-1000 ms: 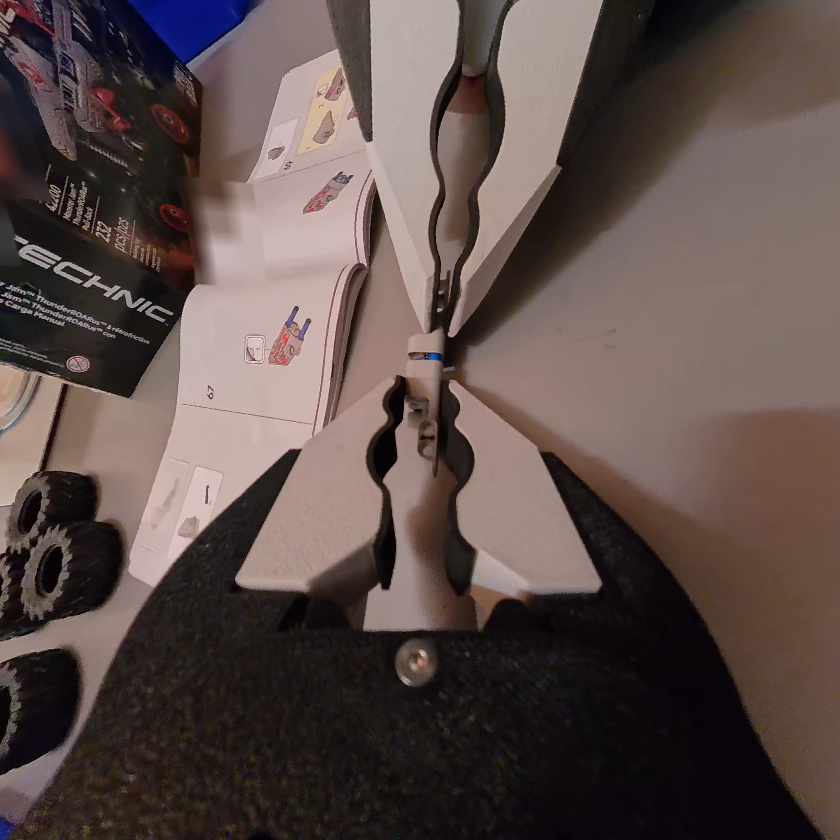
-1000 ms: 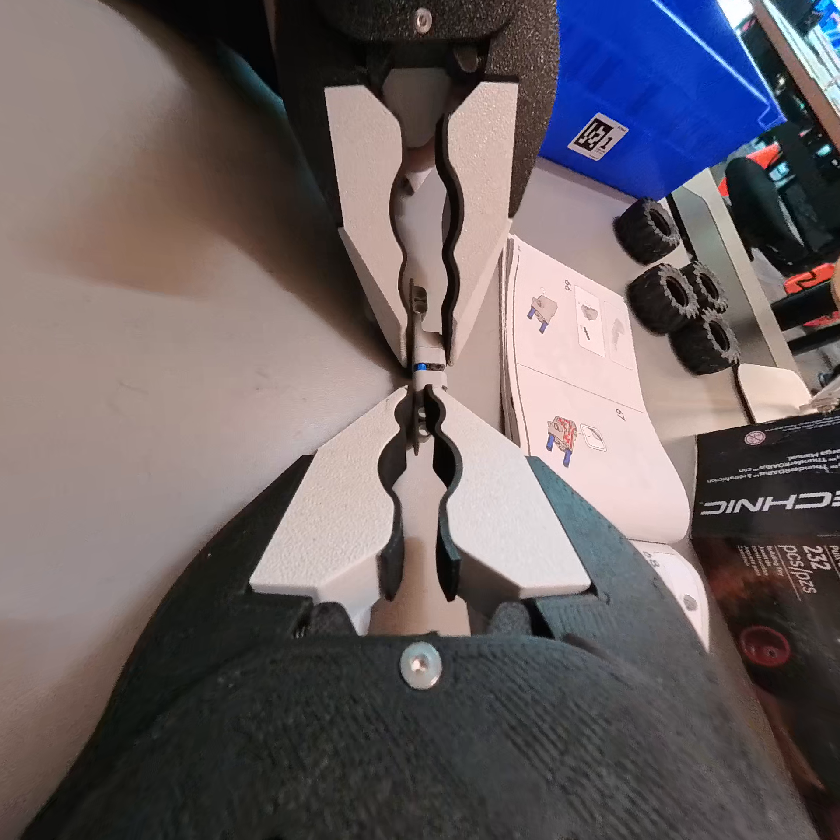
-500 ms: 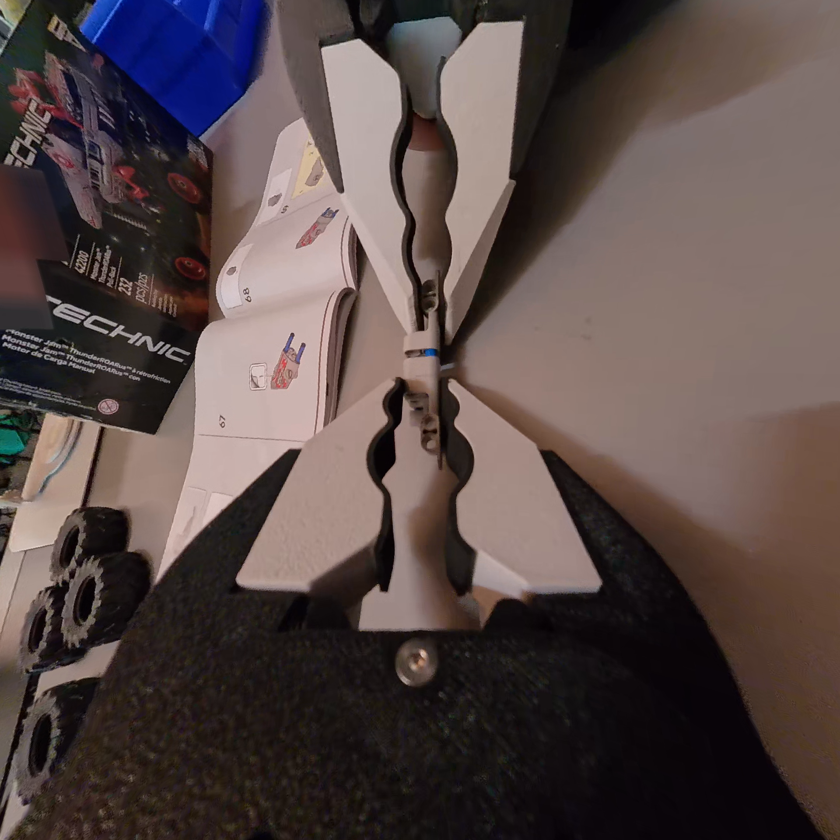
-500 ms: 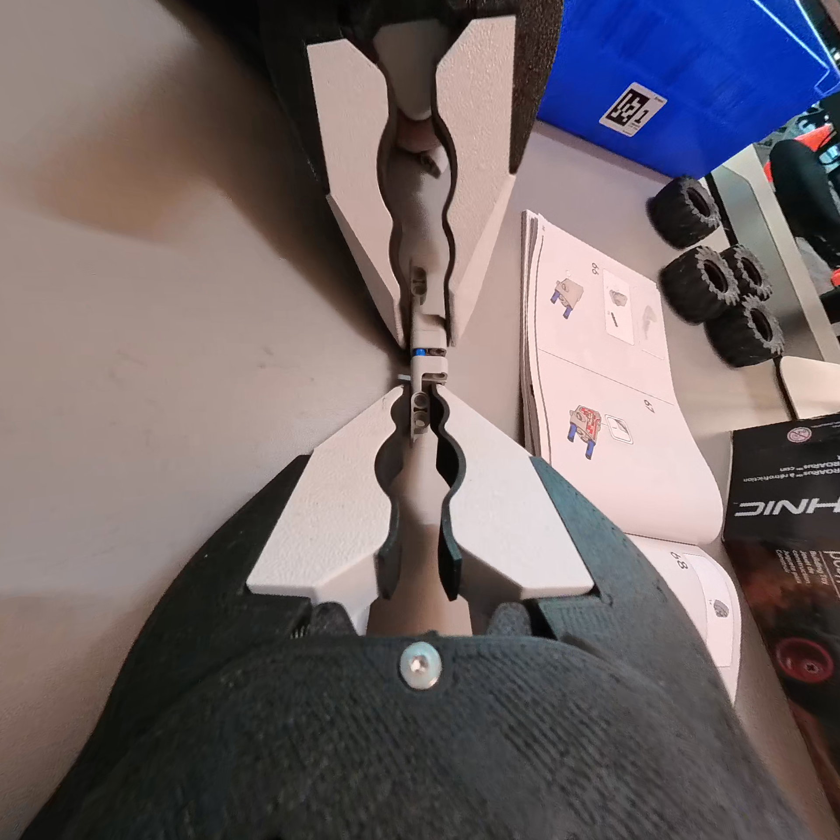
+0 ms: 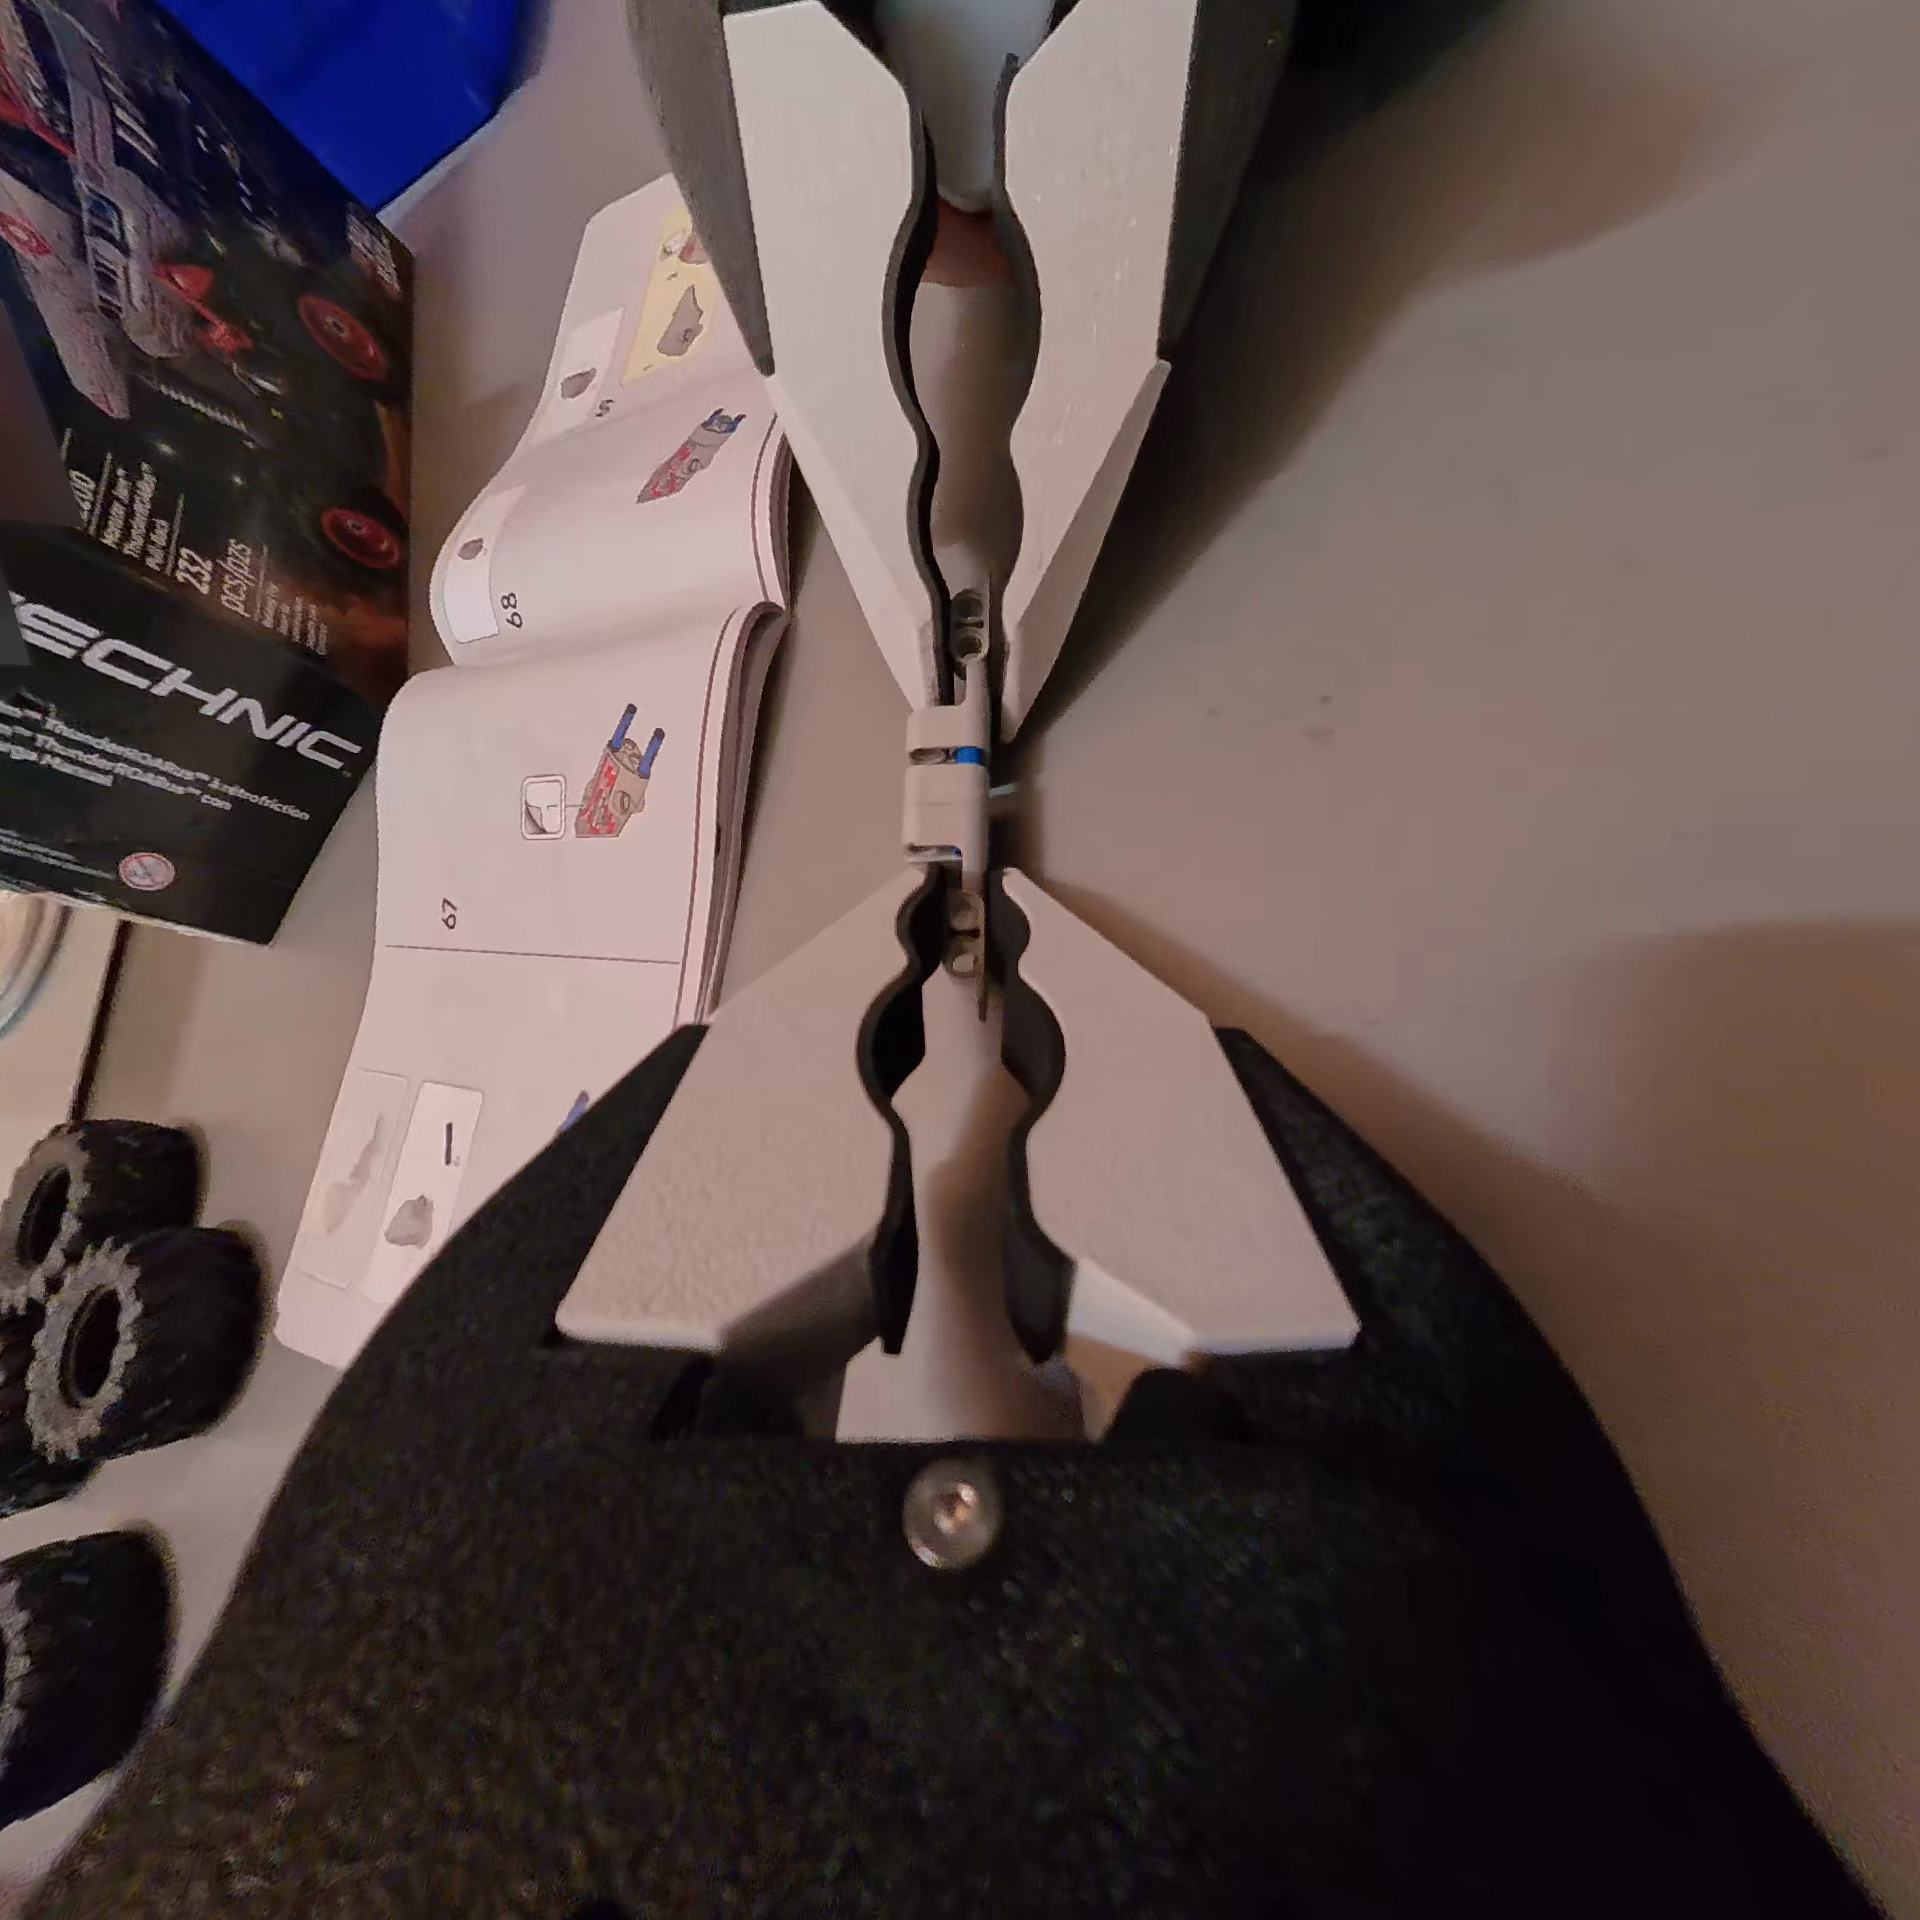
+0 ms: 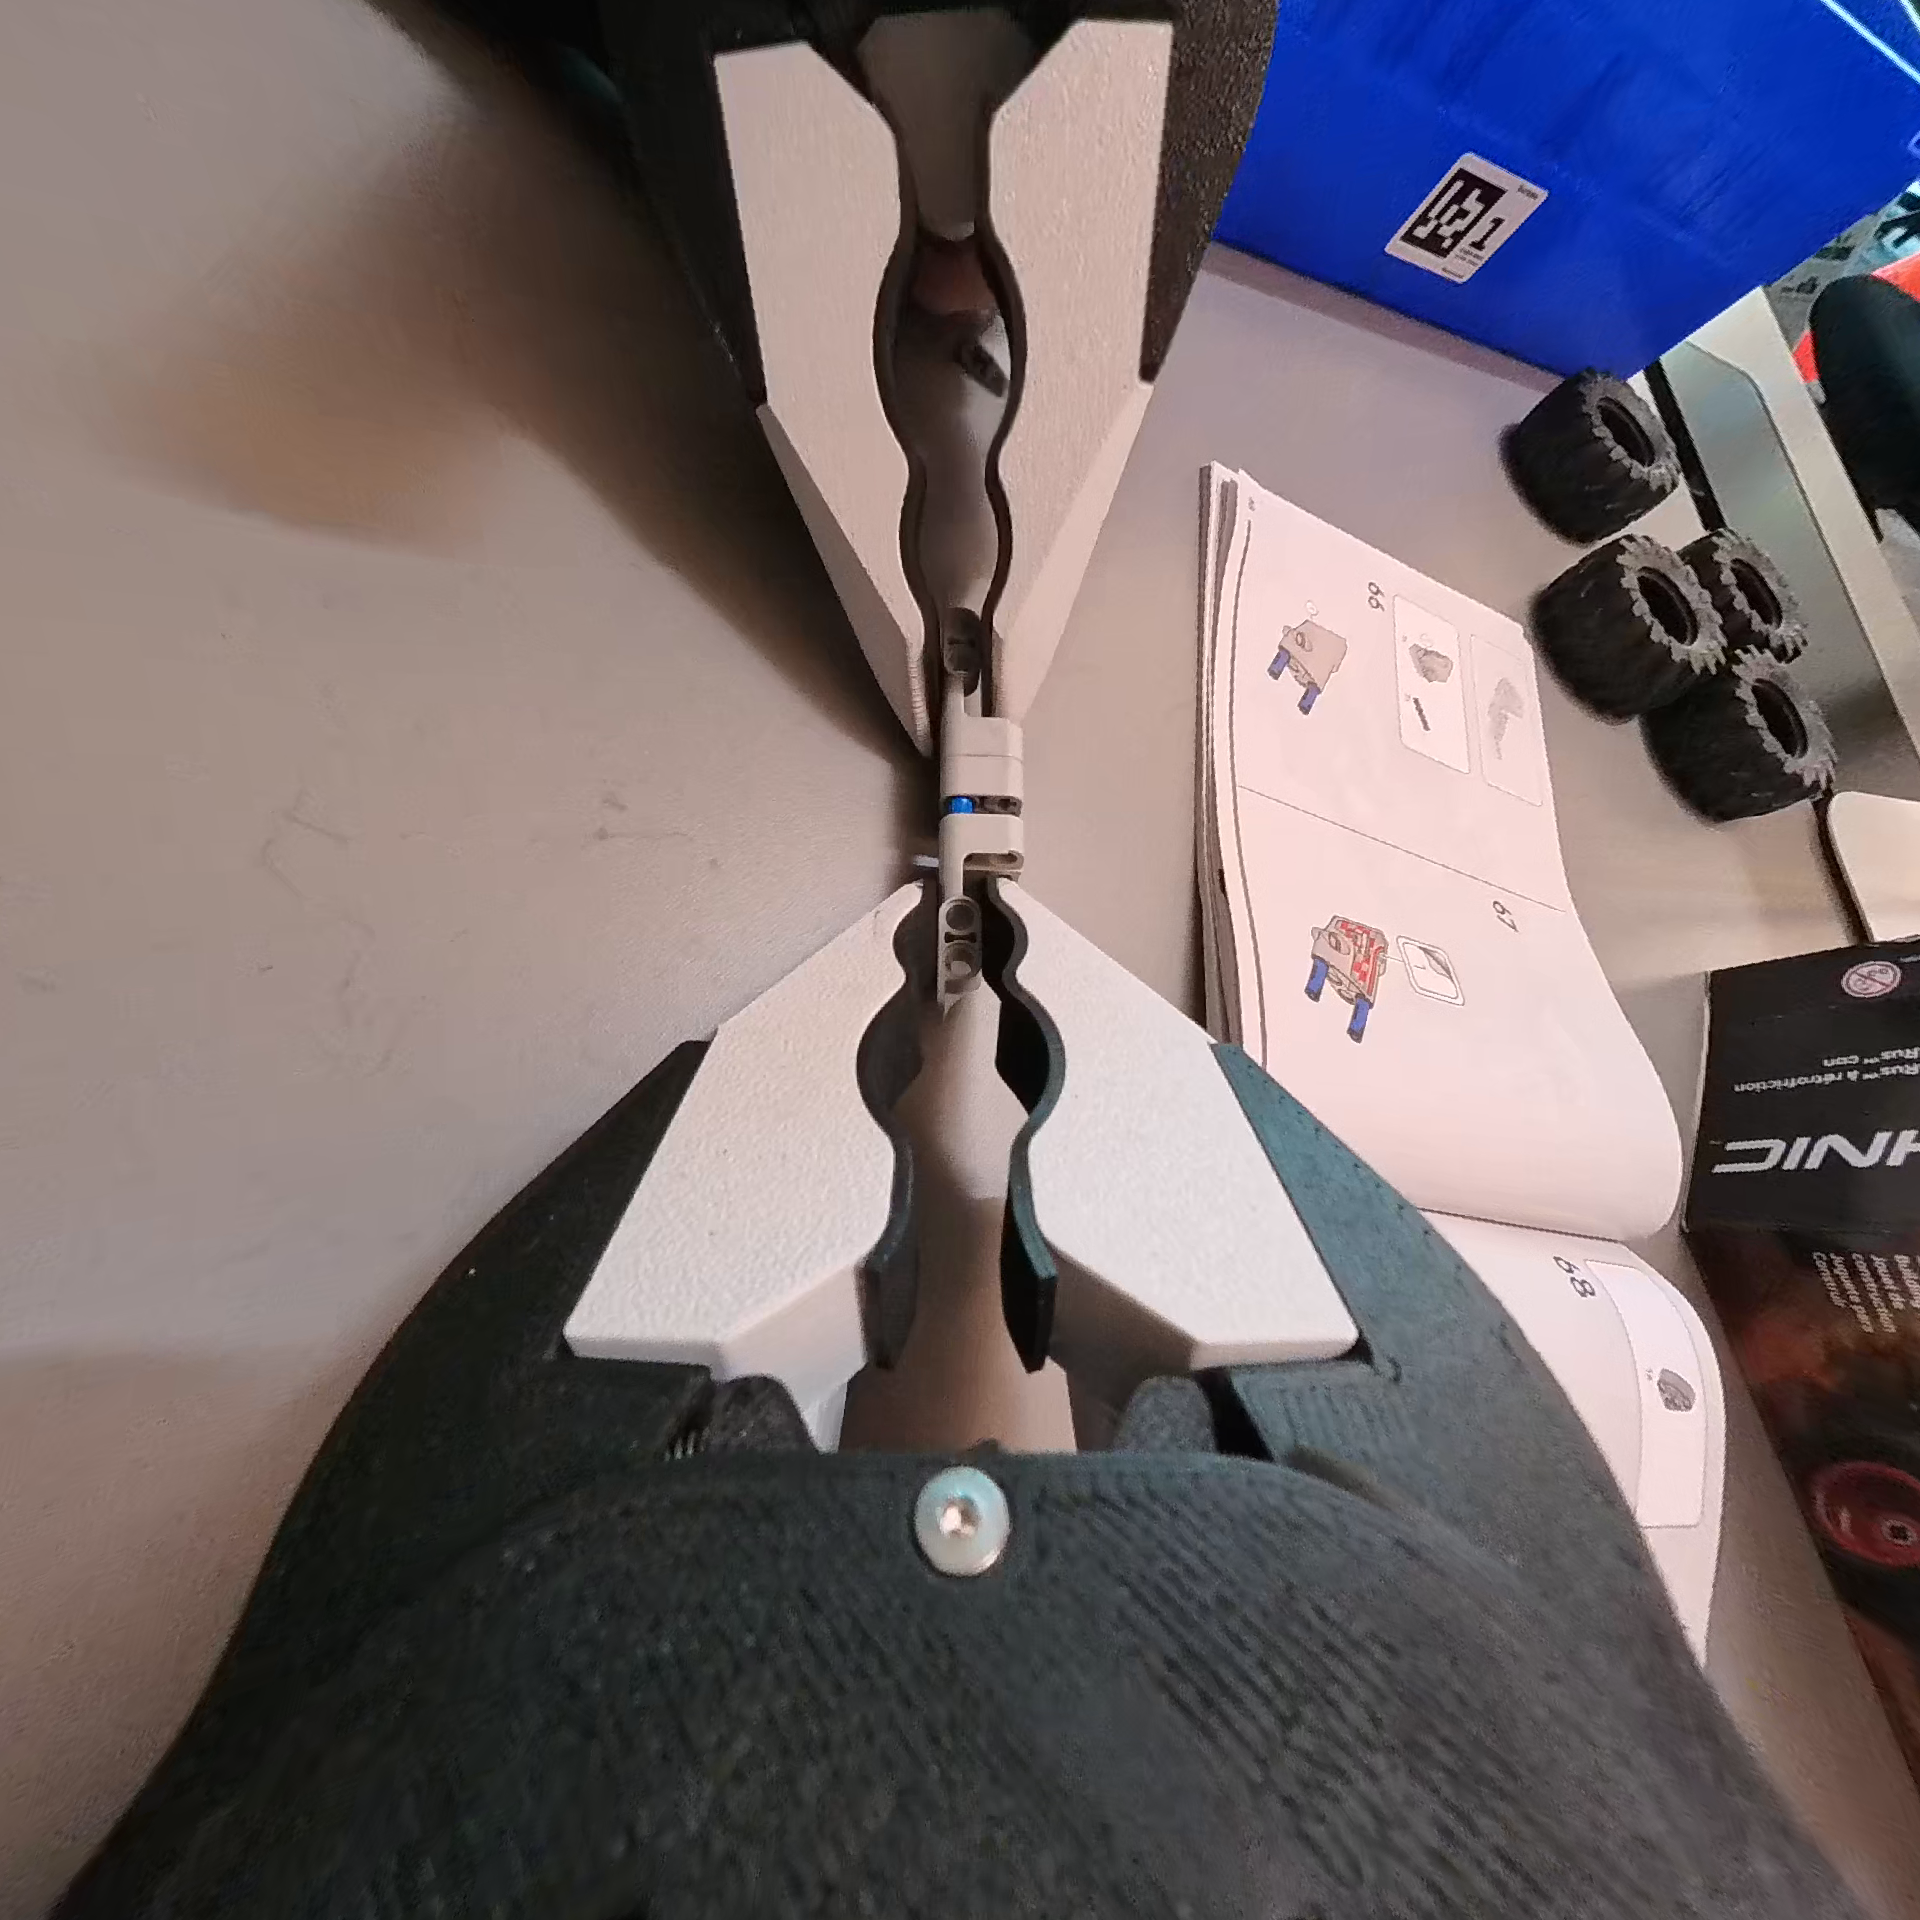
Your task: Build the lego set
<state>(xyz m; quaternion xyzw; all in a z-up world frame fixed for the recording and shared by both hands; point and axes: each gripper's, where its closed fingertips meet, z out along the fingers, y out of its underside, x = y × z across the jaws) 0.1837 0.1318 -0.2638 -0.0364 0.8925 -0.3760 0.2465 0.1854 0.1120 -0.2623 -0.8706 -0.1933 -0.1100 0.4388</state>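
Observation:
A small light grey lego assembly [image 5: 943, 781] with a blue pin in its middle hangs between my two grippers above the beige table [image 5: 1455, 727]. My left gripper [image 5: 956, 883] is shut on the near grey holed beam end. My right gripper [image 5: 961, 691] faces it tip to tip and is shut on the far end. In the right wrist view the same assembly [image 6: 982, 800] sits between my right gripper [image 6: 961, 894], shut on its holed beam, and my left gripper [image 6: 961, 717] opposite.
An open instruction booklet [image 5: 582, 831] lies next to the grippers, also in the right wrist view [image 6: 1382, 831]. A black set box [image 5: 187, 520], several black tyres [image 6: 1662, 623] and a blue bin [image 6: 1558, 135] lie beyond it. Left and right tips are no more than a few centimetres apart.
The two grippers have drawn slightly apart, so more of the grey assembly and its blue pin shows between the tips. Both stay shut on it.

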